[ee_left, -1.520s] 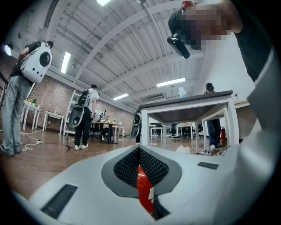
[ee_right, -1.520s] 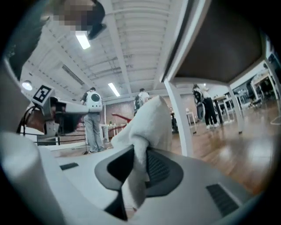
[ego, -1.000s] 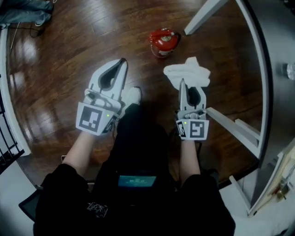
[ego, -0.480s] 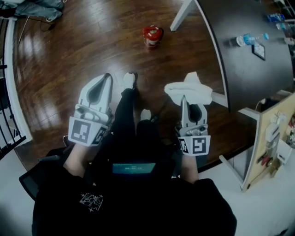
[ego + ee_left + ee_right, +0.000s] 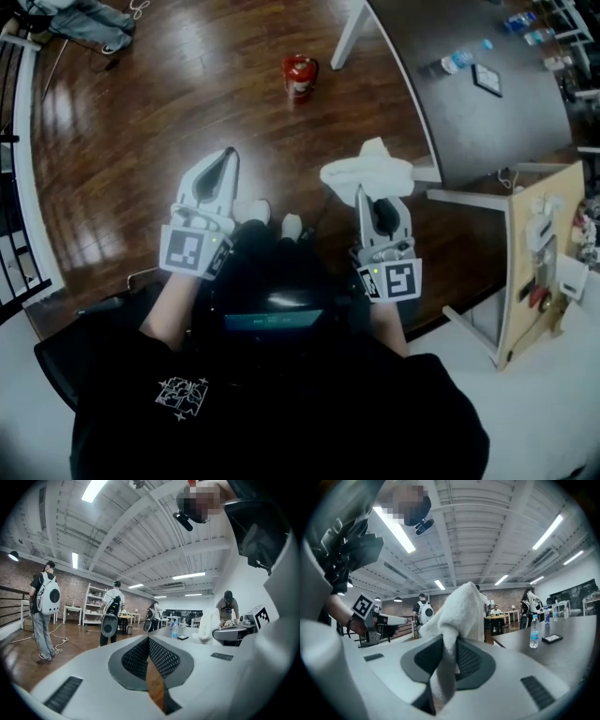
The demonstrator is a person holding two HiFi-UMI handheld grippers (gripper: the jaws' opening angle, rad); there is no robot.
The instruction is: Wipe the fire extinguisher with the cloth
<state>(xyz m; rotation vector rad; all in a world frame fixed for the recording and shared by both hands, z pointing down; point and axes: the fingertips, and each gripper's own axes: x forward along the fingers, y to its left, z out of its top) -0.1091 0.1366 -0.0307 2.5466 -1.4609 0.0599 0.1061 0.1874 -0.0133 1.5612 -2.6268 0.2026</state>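
On floor, fire extinguisher (image 5: pixel 298 75) farther off.

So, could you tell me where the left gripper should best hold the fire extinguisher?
Probably round the red body of the fire extinguisher, from the left: it seems to stand upright on the floor, and the dark fittings sit at its top. The left gripper, fingers together, must open first.

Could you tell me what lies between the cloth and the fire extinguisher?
Only bare wooden floor separates cloth from fire extinguisher, in the head view.
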